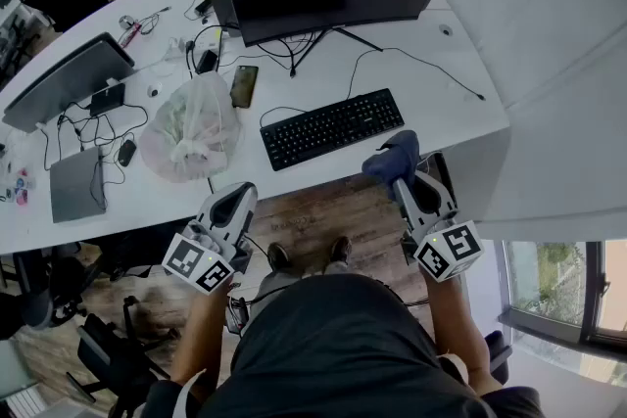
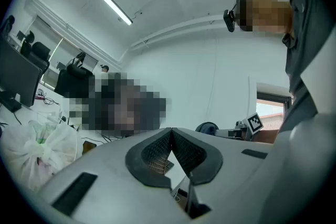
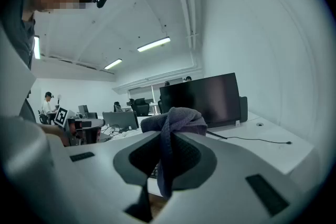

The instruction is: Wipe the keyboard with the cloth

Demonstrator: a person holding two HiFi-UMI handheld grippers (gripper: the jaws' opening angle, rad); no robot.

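Rt gripper (image 1: 400, 177) clamped on the blue-grey cloth (image 1: 392, 156), which sits bunched up over the jaw tips. Held just off the white desk's (image 1: 441, 98) front edge, near the black keyboard's (image 1: 331, 127) right end, not touching it. Left gripper (image 1: 233, 198) pinched closed w/ nothing in it, off the desk edge near a white plastic bag (image 1: 191, 127).

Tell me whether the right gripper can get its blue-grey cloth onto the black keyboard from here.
Probably yes. The right gripper, shut on the blue-grey cloth, hangs just off the white desk near the black keyboard, with nothing between them.
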